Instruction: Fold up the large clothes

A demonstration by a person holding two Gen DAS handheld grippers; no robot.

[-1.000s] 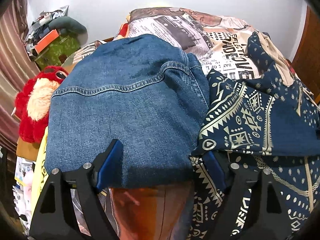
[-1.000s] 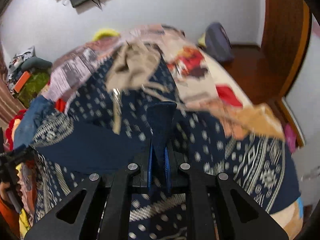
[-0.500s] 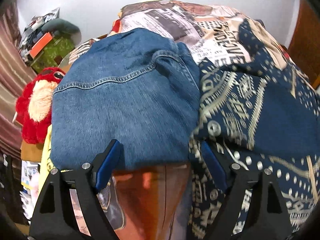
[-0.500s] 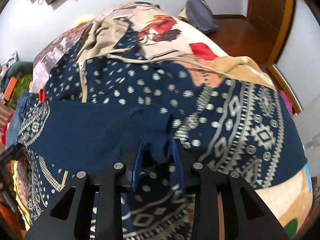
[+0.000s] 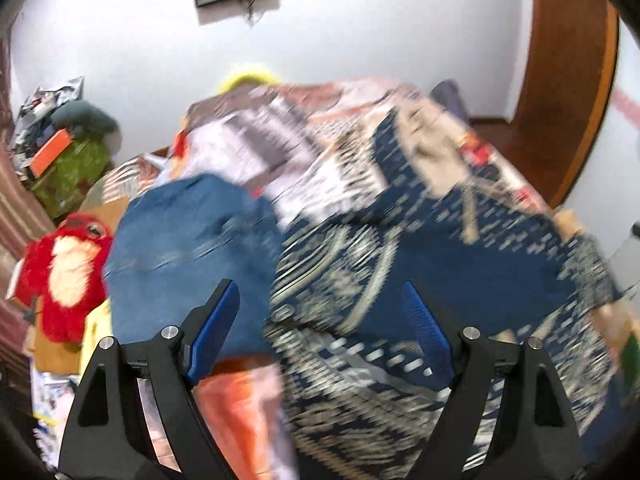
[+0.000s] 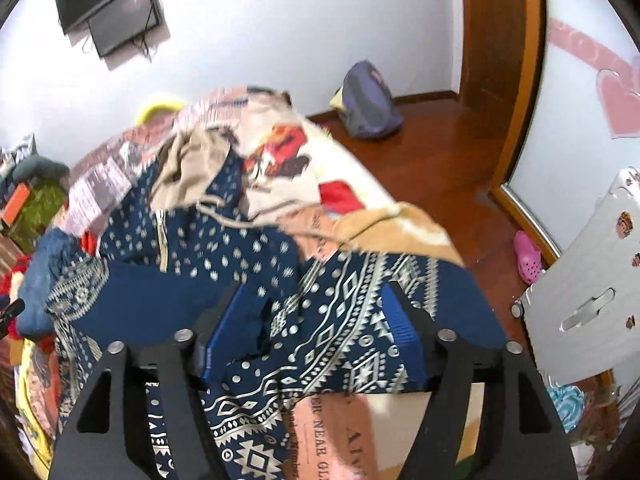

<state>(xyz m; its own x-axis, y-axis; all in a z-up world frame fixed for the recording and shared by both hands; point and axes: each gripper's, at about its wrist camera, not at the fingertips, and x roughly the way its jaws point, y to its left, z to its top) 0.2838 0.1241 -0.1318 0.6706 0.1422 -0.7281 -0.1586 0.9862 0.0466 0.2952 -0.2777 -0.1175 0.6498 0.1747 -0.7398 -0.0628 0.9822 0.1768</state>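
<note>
The left gripper (image 5: 316,312) is spread wide, its blue pads (image 5: 214,326) far apart, and nothing sits between them. It hangs above the bed, over the seam where the jeans (image 5: 188,248) meet the hoodie (image 5: 460,264). This view is smeared with motion blur, so I cannot tell whether either finger brushes the cloth.

The right gripper (image 6: 316,320) is also wide open. Its fingers straddle the patterned hem of the hoodie (image 6: 224,256); the left pad (image 6: 232,332) lies against a raised fold of plain navy cloth, while the right pad (image 6: 400,328) sits over the hem's edge. No cloth is pinched between them.

In the right view the hoodie fills the centre of the bed, zip (image 6: 162,240) running toward 12 o'clock, beige hood lining (image 6: 188,172) at 11, one navy sleeve folded across the body toward 9. The jeans show as a folded blue bundle at 9 o'clock, touching the hoodie's sleeve.

Beneath both lies a printed blanket (image 6: 304,168), bare at 12 and at 6 o'clock.

- Red plush toy (image 5: 68,268): 9 o'clock in the left view, beside the jeans.
- Wall screen (image 6: 116,12): 11 o'clock in the right view.
- Backpack (image 6: 370,104) on the wood floor: 1 o'clock.
- Pink shoe (image 6: 528,256): 3 o'clock.
</note>
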